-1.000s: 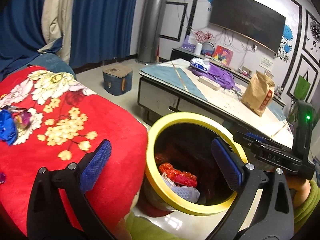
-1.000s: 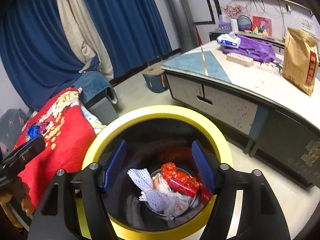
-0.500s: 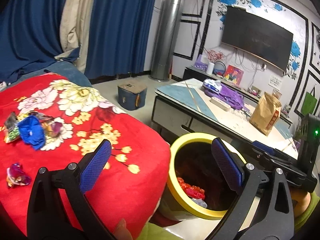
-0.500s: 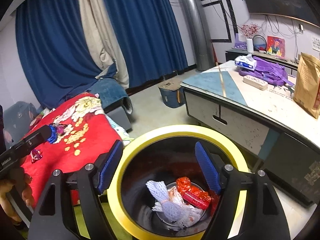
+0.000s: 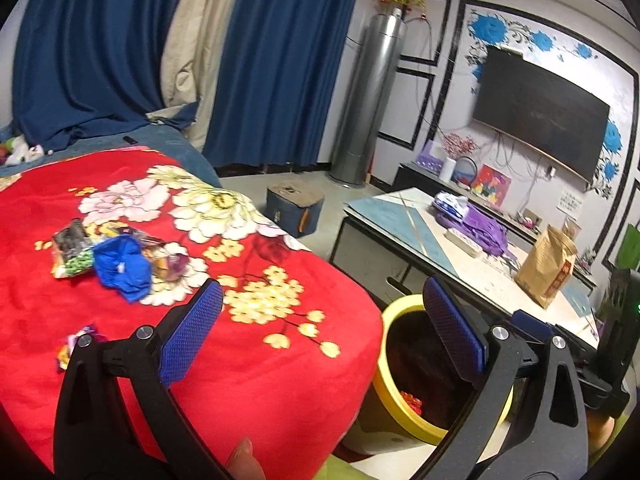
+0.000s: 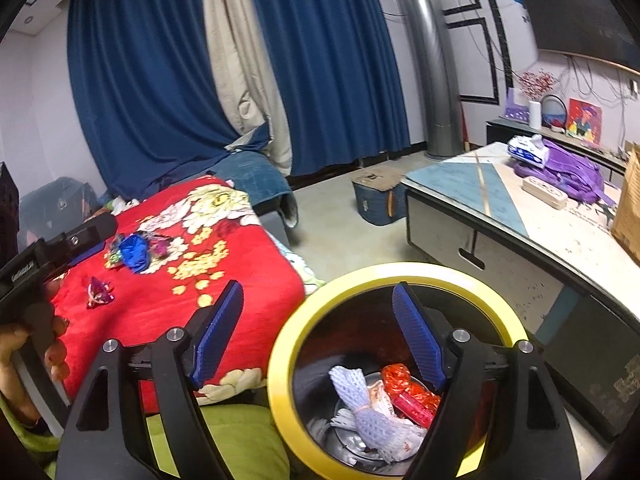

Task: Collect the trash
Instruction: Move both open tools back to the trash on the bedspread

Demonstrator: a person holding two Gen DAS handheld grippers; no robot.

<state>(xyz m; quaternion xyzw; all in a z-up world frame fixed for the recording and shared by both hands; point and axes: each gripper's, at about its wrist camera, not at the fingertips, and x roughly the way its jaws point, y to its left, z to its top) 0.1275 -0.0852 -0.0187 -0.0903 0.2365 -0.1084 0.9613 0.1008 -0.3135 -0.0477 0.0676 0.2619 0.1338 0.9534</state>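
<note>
A yellow-rimmed trash bin (image 6: 400,272) stands on the floor beside the red floral blanket (image 5: 280,360); it also shows in the left wrist view (image 5: 394,312). Inside lie a white foam net (image 6: 360,404) and red wrappers (image 6: 408,392). On the blanket lie a crumpled blue wrapper (image 5: 122,266), a snack packet (image 5: 70,254) and a small candy wrapper (image 5: 74,344). My left gripper (image 5: 320,332) is open and empty above the blanket's edge. My right gripper (image 6: 318,336) is open and empty above the bin's left rim.
A low coffee table (image 5: 448,256) holds a brown paper bag (image 5: 548,268), a purple bag (image 5: 484,224) and tissues. A blue storage box (image 5: 294,206) sits on the floor. Blue curtains, a tall silver air conditioner (image 5: 368,100) and a wall TV stand behind.
Both grippers rose and swung left, away from the bin towards the blanket. The trash pile on the blanket came into fuller view. Both stayed open.
</note>
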